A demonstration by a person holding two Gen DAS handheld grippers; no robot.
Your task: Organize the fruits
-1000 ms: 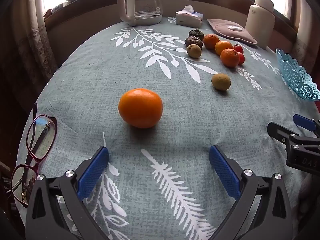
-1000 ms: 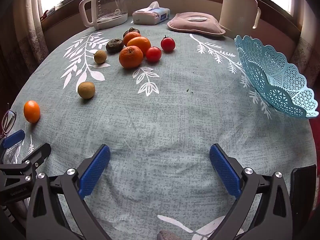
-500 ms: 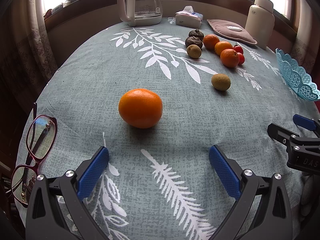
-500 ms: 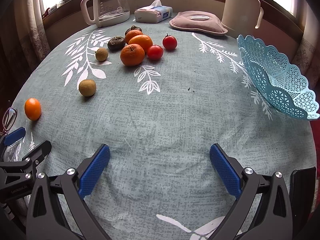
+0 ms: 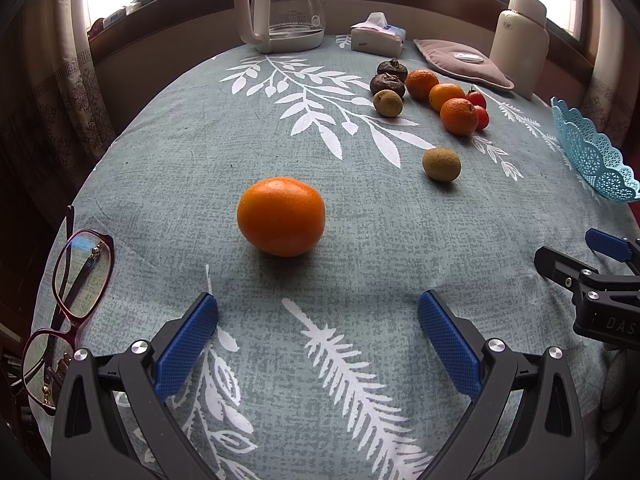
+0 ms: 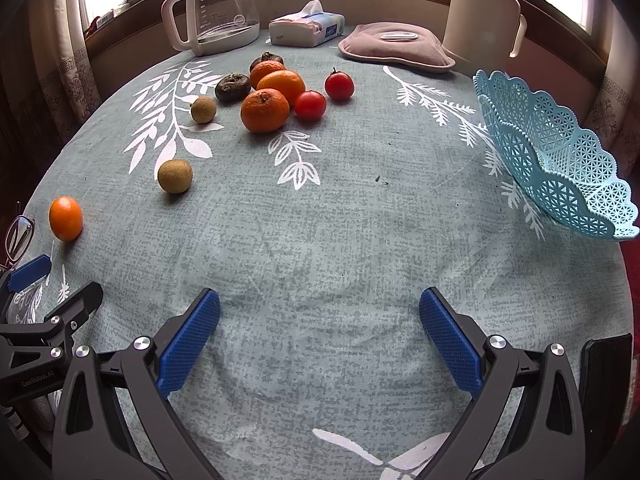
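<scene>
resting alone on the tablecloth (image 5: 400, 240), the lone orange (image 5: 281, 216) was seen just ahead of the left gripper (image 5: 318, 336), jaws spread & empty; right gripper (image 6: 319, 336) likewise spread. judged light, firm-skinned, prone to roll; best pinched across its widest middle.

Glasses (image 6: 18, 236) and basket (image 5: 592, 160) cut by edges.
</scene>
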